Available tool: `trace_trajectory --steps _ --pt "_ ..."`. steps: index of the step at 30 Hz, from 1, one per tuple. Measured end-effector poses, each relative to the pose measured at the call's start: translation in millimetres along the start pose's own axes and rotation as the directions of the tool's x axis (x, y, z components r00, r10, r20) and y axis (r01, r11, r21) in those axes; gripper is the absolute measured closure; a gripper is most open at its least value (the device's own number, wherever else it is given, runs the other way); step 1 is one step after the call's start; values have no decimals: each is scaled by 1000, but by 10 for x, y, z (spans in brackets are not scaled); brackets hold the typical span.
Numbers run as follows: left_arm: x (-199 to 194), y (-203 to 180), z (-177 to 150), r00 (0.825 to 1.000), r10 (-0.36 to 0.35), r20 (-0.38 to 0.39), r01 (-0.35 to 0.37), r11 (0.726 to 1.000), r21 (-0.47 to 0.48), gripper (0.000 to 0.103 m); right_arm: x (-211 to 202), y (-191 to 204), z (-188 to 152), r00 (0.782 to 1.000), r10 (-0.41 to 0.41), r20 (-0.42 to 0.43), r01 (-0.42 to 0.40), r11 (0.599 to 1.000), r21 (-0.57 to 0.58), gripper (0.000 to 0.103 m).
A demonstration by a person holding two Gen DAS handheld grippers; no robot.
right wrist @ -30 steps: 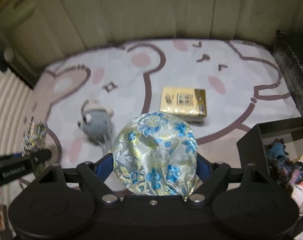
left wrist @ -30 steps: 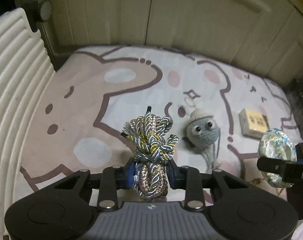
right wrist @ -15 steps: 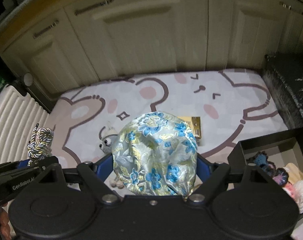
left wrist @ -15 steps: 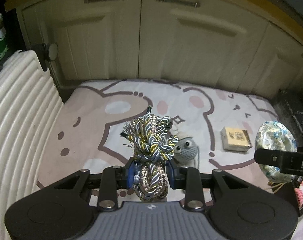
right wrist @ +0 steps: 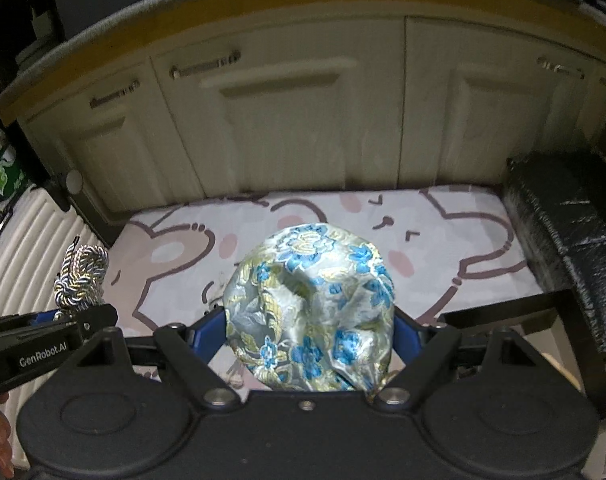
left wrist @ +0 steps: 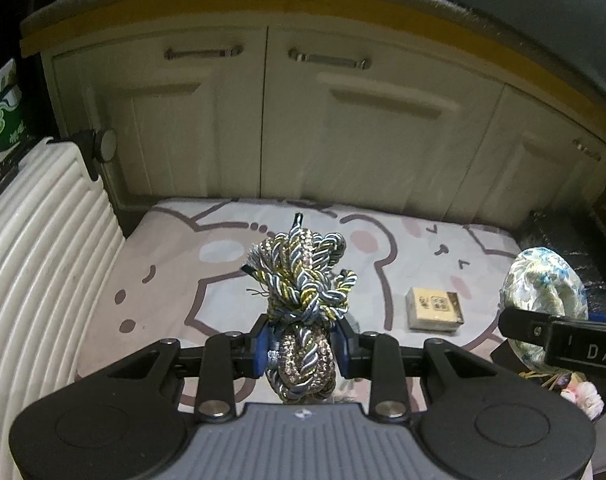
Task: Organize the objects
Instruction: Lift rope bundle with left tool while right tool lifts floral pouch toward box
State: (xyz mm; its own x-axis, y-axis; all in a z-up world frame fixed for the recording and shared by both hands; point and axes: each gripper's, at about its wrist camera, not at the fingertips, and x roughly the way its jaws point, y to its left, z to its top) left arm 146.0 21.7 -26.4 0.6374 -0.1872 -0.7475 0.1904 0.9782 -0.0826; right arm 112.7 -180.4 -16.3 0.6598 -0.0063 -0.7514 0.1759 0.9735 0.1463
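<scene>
The left claw [left wrist: 302,346] is clenched on one knotted bundle of twisted cord [left wrist: 303,280], silver, blue and gold strands wound together; its blue pads press the bundle's lower half and the knot stands up above the fingers. The right claw [right wrist: 310,334] is grasping one rounded brocade pouch [right wrist: 309,312], pale silver with blue and gold flowers, squeezed between two blue pads set wide apart. Both things are held up in the air above a bear-print mat [left wrist: 191,264]. From the left wrist view the pouch and the right claw show at the right edge; from the right wrist view the cord bundle and the left claw show at the left edge.

On the mat lies one small tan box [left wrist: 435,308] with a printed top, lying flat and apart from both claws. One white ribbed suitcase [left wrist: 35,264] borders the mat on the left. Cream cabinet doors [left wrist: 343,132] stand behind the mat: two bar handles show clearly in the left view. One open black box [right wrist: 543,320] sits at lower right in the right view.
</scene>
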Motion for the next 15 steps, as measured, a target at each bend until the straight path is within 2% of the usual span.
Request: trace_trajectory --steps 8,15 --pt "-103 -205 31 999 -32 41 31 999 15 69 -252 -283 54 996 -28 79 25 999 41 19" --pt "-133 -535 50 993 -95 67 92 995 47 69 -443 -609 51 991 -52 123 41 995 89 19"
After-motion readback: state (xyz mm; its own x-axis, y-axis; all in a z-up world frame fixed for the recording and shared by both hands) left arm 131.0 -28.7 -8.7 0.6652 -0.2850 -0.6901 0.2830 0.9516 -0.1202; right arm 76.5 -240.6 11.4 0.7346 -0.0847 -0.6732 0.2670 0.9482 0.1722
